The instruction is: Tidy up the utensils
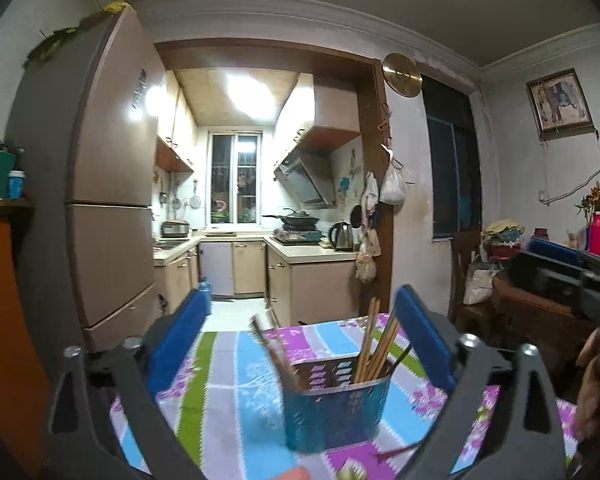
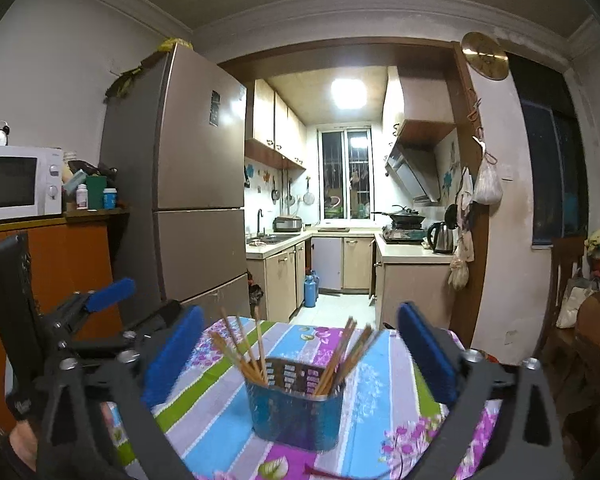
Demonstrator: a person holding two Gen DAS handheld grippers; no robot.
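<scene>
A blue perforated utensil holder (image 1: pixel 336 412) (image 2: pixel 296 408) stands on a table with a striped floral cloth (image 1: pixel 220 380) (image 2: pixel 204 400). Wooden chopsticks lean in it in two bunches, left (image 1: pixel 274 354) (image 2: pixel 240 350) and right (image 1: pixel 376 344) (image 2: pixel 344 356). My left gripper (image 1: pixel 304 336) is open, its blue pads (image 1: pixel 184 336) wide on either side of the holder and touching nothing. My right gripper (image 2: pixel 300 356) is open in the same way, with nothing between its pads (image 2: pixel 428 356). Each view shows one blue pad of the other gripper at its edge (image 1: pixel 556 251) (image 2: pixel 112 290).
A thin dark red item (image 1: pixel 396 450) lies on the cloth in front of the holder. A tall fridge (image 2: pixel 196 184) and an orange cabinet with a microwave (image 2: pixel 16 182) stand to the left. A wooden chair (image 1: pixel 472 280) and cluttered furniture stand to the right. The kitchen doorway is beyond the table.
</scene>
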